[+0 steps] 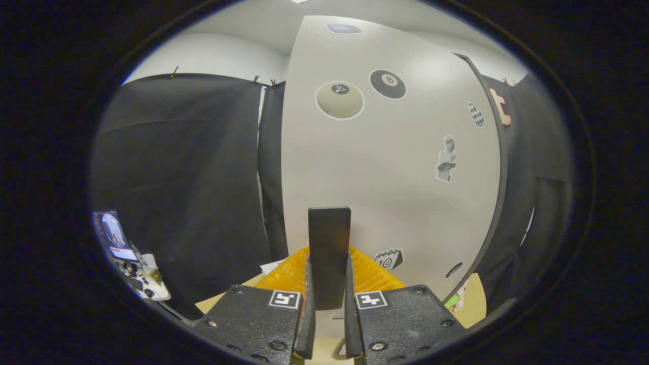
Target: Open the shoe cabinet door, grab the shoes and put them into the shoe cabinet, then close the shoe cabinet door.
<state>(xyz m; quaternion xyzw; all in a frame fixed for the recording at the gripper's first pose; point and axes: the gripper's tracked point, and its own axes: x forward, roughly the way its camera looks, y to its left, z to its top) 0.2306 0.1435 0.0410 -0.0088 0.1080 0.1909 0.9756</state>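
So we had the gripper point(328, 299) right up against the shoe cabinet door point(390, 167), which was a big pale panel taking up most of what lay ahead of the fingers. The two fingers were drawn in close together with a dark flat upright bar, the door handle point(329, 253), sitting between them. Both fingers looked pressed against its sides, so the claw was nearly closed and clamped onto that handle. The handle stood upright and rose above the fingertips.

The door itself was covered in stickers: a pale round ball sticker point(339, 100) and a black eight-ball sticker point(388, 84) up high, a small checkered one point(475, 114) off to the right, a bust-statue sticker point(446, 158) below that, and a little calendar-looking sticker point(389, 259) down low just right of the handle. The door's dark right edge point(499, 167) curved down beside the booth cloth.

Just beyond the fingers, behind the handle's lower end, we could see something orange and ribbed point(289, 276); couldn't tell what it was. It sat on a light wood-coloured surface point(223, 299). Over to the left, well apart from the door, was a small device with a lit screen point(115, 235) on a stand. Didn't spot any shoes.
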